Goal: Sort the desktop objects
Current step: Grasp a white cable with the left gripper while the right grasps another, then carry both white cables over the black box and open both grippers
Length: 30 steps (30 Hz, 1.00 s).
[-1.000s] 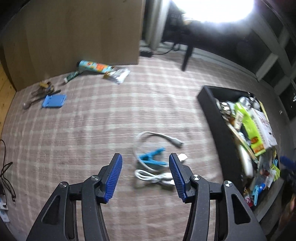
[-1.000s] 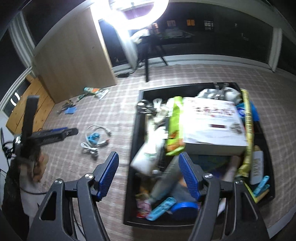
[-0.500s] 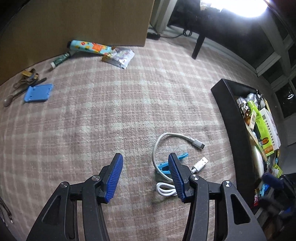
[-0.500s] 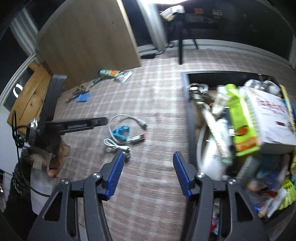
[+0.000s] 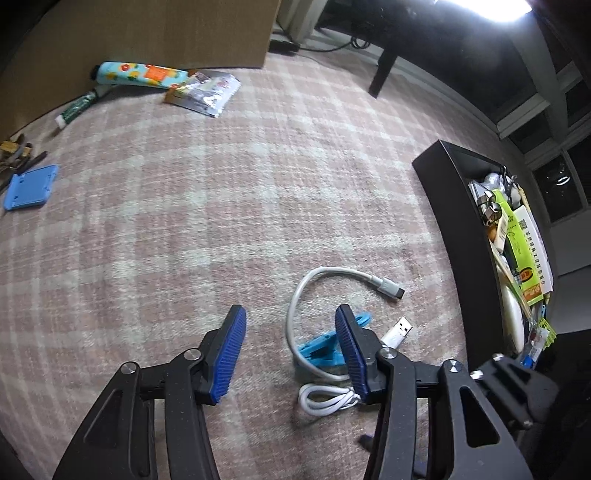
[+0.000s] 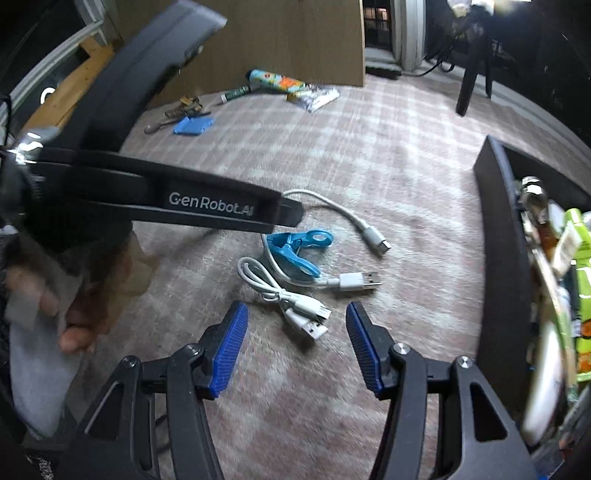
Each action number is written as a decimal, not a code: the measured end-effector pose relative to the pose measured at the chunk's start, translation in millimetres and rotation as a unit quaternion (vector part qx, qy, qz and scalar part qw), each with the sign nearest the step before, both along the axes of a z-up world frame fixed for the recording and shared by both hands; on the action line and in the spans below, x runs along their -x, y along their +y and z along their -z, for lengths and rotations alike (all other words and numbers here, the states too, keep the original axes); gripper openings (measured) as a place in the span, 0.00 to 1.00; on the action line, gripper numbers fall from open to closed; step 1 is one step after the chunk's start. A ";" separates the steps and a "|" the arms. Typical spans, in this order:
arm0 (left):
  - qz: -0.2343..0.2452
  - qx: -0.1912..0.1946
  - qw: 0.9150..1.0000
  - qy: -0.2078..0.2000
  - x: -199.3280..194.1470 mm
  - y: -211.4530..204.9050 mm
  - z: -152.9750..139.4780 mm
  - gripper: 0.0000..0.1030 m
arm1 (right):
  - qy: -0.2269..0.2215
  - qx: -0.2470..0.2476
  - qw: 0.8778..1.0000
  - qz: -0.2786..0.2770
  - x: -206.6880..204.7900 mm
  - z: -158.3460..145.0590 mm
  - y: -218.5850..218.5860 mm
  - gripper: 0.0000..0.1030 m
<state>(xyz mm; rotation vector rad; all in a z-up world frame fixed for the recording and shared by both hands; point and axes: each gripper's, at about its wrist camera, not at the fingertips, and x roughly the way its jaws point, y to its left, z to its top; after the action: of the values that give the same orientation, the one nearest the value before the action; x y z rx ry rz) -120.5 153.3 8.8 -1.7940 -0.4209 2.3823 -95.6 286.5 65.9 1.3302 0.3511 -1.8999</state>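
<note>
A blue clothes peg (image 5: 317, 350) lies on the checked cloth, tangled with a long white USB cable (image 5: 332, 273) and a short coiled white cable (image 5: 325, 400). My left gripper (image 5: 289, 309) hovers just above them, jaws open and holding nothing; its right finger hides part of the peg. In the right wrist view the peg (image 6: 295, 247) and both cables (image 6: 273, 288) lie just ahead of my right gripper (image 6: 296, 304), which is open and empty. The left gripper (image 6: 288, 216), held by a hand (image 6: 74, 306), reaches in over the peg from the left.
A black tray (image 5: 465, 236) crammed with packets stands to the right, also seen in the right wrist view (image 6: 502, 280). Far back lie a patterned tube (image 5: 144, 75), a foil packet (image 5: 205, 94), a blue stand (image 5: 31, 186) and small tools, against a wooden board (image 5: 147, 33).
My right gripper swung left from above the tray to the cables, and its jaws narrowed. My left gripper sank closer to the peg and cables.
</note>
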 end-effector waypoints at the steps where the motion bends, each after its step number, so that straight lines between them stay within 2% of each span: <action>1: 0.001 -0.001 1.000 0.003 1.2 0.3 -0.4 0.41 | -0.001 0.000 1.000 -0.001 0.3 3.0 -1.7 0.53; 3: 0.001 -0.009 1.000 0.000 4.5 -0.9 0.3 0.33 | 0.002 -0.008 1.000 0.000 0.7 10.2 -5.4 0.53; 5: -0.003 -0.014 1.000 -0.001 6.8 -3.1 0.7 0.17 | -0.001 -0.011 1.000 0.000 1.3 16.1 -7.7 0.53; 7: -0.003 -0.021 1.000 -0.001 8.2 -4.0 1.8 0.08 | 0.009 -0.009 1.000 -0.001 0.2 16.8 -9.1 0.53; 10: -0.005 -0.023 1.000 0.005 7.2 -4.3 1.2 0.07 | 0.020 -0.008 1.000 0.000 -1.0 17.9 -10.9 0.49; 12: -0.005 -0.025 1.000 0.008 5.9 -4.0 -0.1 0.04 | 0.038 -0.017 0.999 0.000 -3.0 18.2 -12.6 0.37; 13: -0.005 -0.024 1.000 0.012 4.4 -3.6 -1.7 0.04 | 0.037 -0.014 0.999 -0.002 -3.8 18.3 -12.3 0.35; 14: -0.006 -0.024 1.000 0.014 3.1 -4.0 -3.1 0.03 | 0.035 -0.011 0.999 -0.003 -3.9 18.3 -11.4 0.27; 23: -0.021 -0.057 0.997 0.039 -11.7 -12.0 -32.4 0.03 | 0.033 0.002 0.999 0.000 -12.6 11.4 4.6 0.25; 30: -0.014 -0.046 0.995 0.088 -18.1 3.7 -81.0 0.03 | 0.044 0.030 0.998 0.025 -18.0 -13.2 43.6 0.25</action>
<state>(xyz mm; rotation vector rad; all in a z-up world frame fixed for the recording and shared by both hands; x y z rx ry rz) -102.4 157.0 89.7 -1.5346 -0.5278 2.4694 -77.6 330.0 79.0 1.2289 0.3060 -2.0005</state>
